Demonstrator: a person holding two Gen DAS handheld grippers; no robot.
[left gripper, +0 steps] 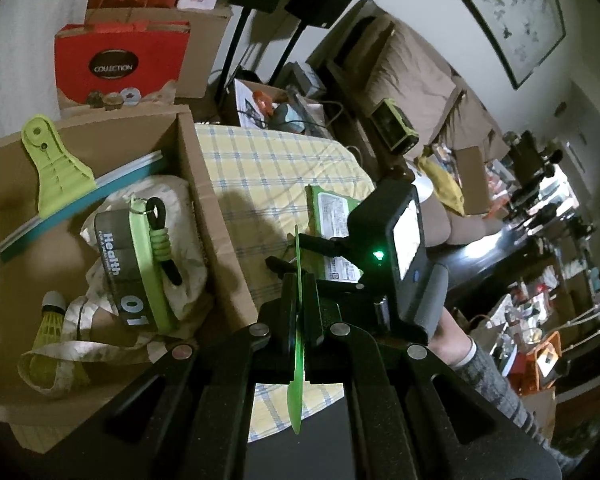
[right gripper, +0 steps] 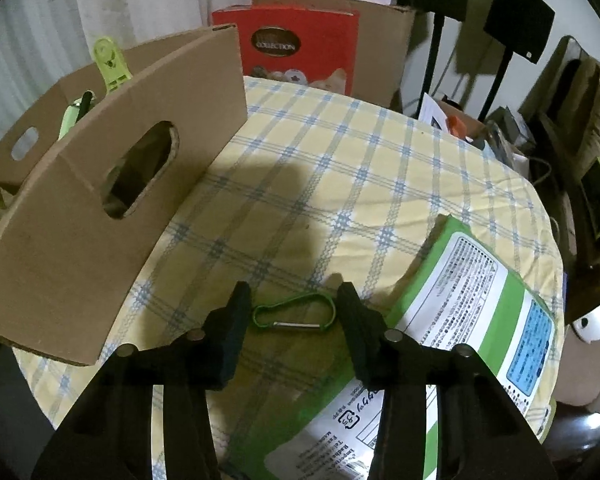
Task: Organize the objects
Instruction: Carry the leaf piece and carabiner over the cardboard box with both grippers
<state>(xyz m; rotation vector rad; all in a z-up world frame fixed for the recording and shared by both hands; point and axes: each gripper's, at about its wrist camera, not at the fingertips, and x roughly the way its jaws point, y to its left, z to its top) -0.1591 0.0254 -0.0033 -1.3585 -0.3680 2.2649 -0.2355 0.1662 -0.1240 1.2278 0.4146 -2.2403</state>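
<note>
We have the right gripper (right gripper: 292,312) straddling a green carabiner (right gripper: 294,314) that lies flat on the checked tablecloth (right gripper: 340,168). The clip sits directly between the two foam fingers (right gripper: 236,312), and its long axis runs across the gap from one finger to the other, so closing would press it end to end. The jaws stand partly spread and neither pad seems to touch the metal yet; on the left the clip's narrow end looks just beside the pad, though we cannot tell for sure. This hand is clearly the nearer one, so we judge the pick is its job.

The carabiner is a thin pear-shaped loop, bright green, with a bare silver gate along its near side. It rests just beside the corner of a flat green-and-white package (right gripper: 460,320).

Our left gripper (left gripper: 298,320) is pressed shut on a thin flat green plastic piece (left gripper: 297,360), seen edge-on, which we cannot identify. It hangs beside the open cardboard box (left gripper: 212,200), where a green clip, a shuttlecock and a cloth bag already lie.
</note>
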